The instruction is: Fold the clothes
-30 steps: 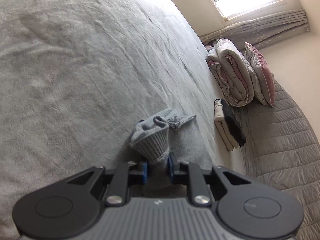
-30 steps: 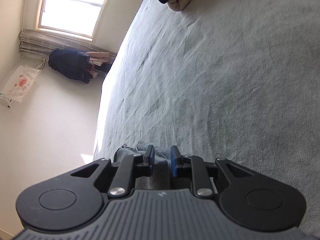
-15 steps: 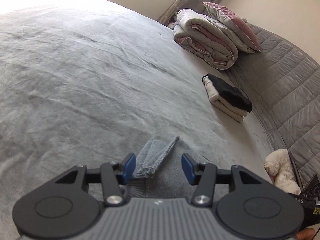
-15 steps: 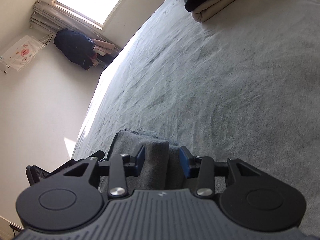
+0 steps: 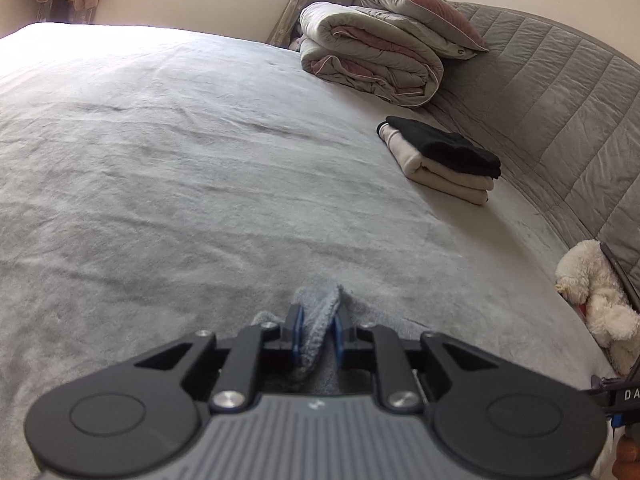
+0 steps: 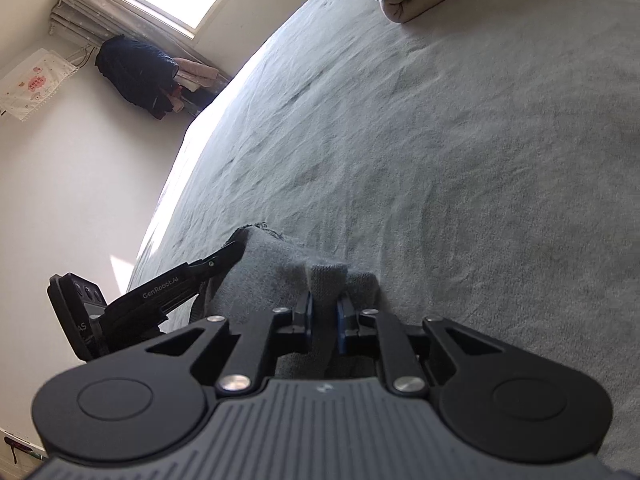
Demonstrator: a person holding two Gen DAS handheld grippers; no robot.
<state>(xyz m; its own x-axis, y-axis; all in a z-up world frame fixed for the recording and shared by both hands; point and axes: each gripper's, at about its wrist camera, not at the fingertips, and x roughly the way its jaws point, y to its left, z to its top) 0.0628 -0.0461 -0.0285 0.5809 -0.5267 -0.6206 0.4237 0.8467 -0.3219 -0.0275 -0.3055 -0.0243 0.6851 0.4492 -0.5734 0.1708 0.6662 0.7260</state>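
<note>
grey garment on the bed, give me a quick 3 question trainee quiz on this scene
1. True or false: the grey garment lies on top of the folded stack by the headboard.
2. Which gripper has garment fabric between its pads? A) left gripper only B) right gripper only C) both
3. Fill in: the soft toy at the bed's edge is ___ in colour.

Key: 1 false, it lies apart from the stack, near the grippers. 2 C, both are closing on the fabric. 3 white.
</note>
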